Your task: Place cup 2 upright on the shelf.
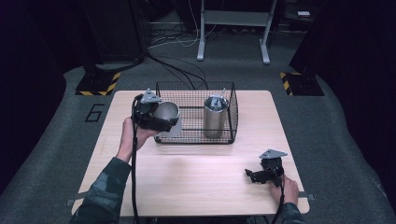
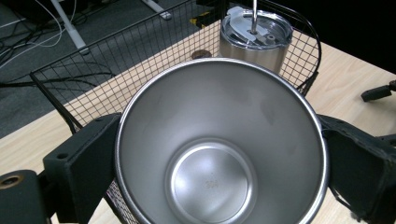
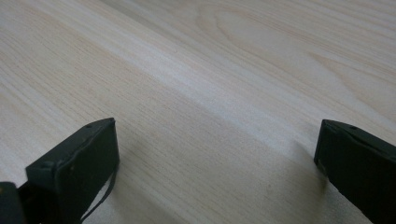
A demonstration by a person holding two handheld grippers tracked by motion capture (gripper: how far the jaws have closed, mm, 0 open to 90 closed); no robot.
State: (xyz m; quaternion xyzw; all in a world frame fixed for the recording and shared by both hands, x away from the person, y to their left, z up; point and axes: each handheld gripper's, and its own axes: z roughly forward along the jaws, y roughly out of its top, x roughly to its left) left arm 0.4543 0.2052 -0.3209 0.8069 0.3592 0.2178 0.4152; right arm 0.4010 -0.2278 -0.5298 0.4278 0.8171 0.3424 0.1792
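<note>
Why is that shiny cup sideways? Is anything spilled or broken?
Nothing is spilled or broken. The left gripper holds the empty steel cup tipped on its side at the wire basket's left edge. The lidded tumbler stands upright inside. The right gripper is open over bare table.

High view looks down over the table [image 1: 196,182]; both gripper views sit close above it.
</note>
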